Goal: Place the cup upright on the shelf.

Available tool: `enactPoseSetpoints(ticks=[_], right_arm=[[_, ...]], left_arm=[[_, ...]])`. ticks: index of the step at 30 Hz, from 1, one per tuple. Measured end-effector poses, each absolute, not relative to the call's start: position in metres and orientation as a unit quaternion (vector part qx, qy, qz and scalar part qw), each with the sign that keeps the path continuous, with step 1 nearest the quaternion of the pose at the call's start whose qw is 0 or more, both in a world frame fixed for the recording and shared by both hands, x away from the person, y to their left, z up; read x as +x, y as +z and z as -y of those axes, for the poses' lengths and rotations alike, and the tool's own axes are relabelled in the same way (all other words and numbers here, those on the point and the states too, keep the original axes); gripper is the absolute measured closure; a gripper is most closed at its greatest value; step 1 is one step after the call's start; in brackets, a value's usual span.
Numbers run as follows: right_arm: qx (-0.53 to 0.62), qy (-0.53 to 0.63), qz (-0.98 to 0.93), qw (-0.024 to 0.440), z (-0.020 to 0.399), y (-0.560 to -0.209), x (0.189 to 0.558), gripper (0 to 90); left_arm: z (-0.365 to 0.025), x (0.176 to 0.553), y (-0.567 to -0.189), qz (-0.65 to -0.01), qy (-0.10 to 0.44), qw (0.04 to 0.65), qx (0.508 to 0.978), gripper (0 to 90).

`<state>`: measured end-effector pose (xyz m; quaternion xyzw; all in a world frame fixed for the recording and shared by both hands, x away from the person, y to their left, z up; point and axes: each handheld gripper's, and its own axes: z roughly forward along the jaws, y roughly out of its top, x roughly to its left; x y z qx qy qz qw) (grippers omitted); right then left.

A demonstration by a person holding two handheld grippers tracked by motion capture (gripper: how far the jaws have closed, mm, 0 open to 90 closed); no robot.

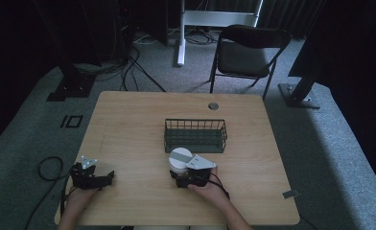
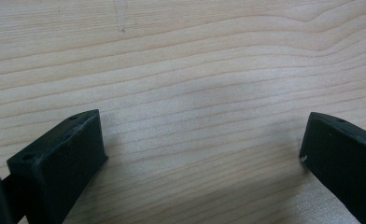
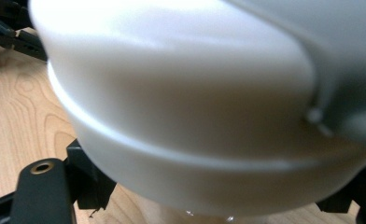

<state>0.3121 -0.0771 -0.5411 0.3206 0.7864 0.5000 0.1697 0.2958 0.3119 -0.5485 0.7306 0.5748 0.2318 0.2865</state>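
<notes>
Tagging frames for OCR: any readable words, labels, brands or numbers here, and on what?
None readable.
White round plastic container held in the right gripper: its grey lid panel carries no text that can be made out, and the right gripper view shows plain white plastic.
Dark green wire basket: no label.
Light wooden table: only grain and a faint scratch mark.
Left gripper: no markings legible.

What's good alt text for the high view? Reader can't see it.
A person's right gripper holds a white container with a grey lid on a wooden table, just in front of a dark green wire basket. The left gripper rests open at the table's near left; a folding chair stands beyond.
</notes>
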Motion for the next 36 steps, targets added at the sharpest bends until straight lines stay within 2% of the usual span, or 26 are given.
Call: enactPoseSetpoints(ticks=[17,36], right_arm=[[0.325,0.51,-0.781,0.158,0.08,-0.527,0.316,18.4],[0.318,0.536,-0.761,0.179,0.082,-0.481,0.33,18.4]], left_arm=[[-0.312,0.296,-0.548,-0.575,0.231,0.286,0.731,0.1],[-0.312,0.296,-0.548,-0.575,0.231,0.287,0.73,0.1]])
